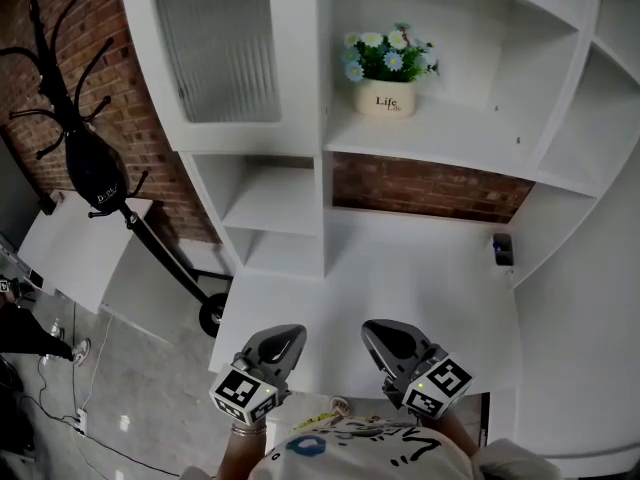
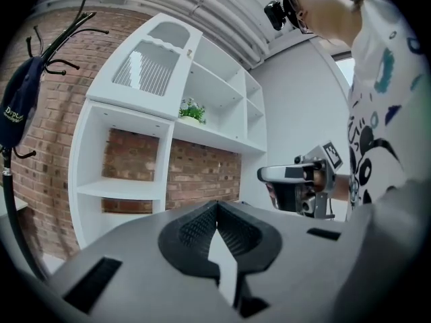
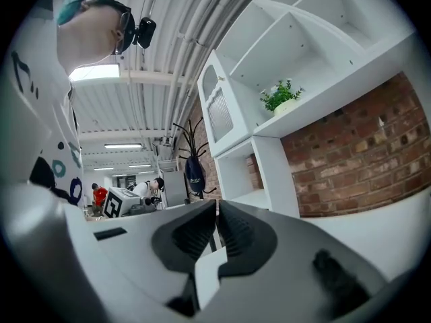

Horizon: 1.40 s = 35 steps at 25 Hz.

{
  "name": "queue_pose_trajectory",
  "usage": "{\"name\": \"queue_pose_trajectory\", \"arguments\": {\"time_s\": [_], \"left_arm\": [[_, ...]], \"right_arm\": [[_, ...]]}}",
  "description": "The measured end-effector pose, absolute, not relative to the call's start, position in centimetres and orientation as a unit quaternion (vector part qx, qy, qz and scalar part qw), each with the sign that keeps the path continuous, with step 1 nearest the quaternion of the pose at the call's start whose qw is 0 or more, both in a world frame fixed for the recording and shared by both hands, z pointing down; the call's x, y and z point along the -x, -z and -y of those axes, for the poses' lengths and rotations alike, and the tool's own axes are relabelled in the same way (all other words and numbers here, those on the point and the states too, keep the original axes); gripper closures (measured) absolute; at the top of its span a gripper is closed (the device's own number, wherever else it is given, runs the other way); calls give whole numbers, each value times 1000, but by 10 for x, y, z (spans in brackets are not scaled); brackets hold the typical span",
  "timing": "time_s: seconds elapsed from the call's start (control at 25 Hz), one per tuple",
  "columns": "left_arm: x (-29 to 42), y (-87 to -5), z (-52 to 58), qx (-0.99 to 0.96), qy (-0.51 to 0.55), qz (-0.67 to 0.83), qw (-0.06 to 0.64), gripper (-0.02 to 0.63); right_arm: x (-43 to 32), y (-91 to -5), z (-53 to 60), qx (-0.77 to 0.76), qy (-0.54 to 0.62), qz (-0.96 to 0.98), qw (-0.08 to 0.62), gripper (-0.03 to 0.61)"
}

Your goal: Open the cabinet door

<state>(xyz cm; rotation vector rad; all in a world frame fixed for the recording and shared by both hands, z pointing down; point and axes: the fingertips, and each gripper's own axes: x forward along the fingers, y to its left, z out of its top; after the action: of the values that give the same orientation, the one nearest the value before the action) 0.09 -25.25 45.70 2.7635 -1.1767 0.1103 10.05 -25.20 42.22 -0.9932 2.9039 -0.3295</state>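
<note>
The left gripper (image 1: 287, 336) and right gripper (image 1: 383, 332) sit side by side over the desk (image 1: 420, 288), each with its jaws closed tip to tip on nothing. Only the right gripper view shows people (image 3: 156, 187) far beyond the left gripper. The door (image 1: 215, 48), shut, stands above and ahead of the left gripper, with a pot (image 1: 385, 98) ahead of the right.

The cabinet door (image 1: 225, 53) sits at the upper left of the shelf unit (image 1: 322, 118), above open compartments (image 1: 270, 208). To its right, a flower pot (image 1: 387, 96) stands on a shelf (image 1: 440, 140). A coat stand (image 1: 95, 168) stands left of the unit. The left gripper (image 1: 285, 338) and right gripper (image 1: 382, 334) hang side by side at the near edge of the counter (image 1: 420, 278).
</note>
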Motion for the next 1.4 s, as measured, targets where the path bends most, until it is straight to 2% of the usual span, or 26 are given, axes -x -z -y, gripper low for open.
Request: {"name": "queue_pose_trajectory", "arguments": {"time_s": [0.36,0.88,1.12,1.4], "left_arm": [[2,-446,283,-910,-30,407,75,598],[26,-380,324,-924,4,383,14,598],[47,-352,344,-922,-3,386,-32,598],[63,-344,356,-916,-15,399,-48,598]], "right_arm": [[-98,-381,287,295,64,-952,55,549],[-70,-333,332,342,28,-935,85,549],[-69,-285,374,395,-34,-913,93,550],[-61,-216,429,457,-151,-874,64,551]]}}
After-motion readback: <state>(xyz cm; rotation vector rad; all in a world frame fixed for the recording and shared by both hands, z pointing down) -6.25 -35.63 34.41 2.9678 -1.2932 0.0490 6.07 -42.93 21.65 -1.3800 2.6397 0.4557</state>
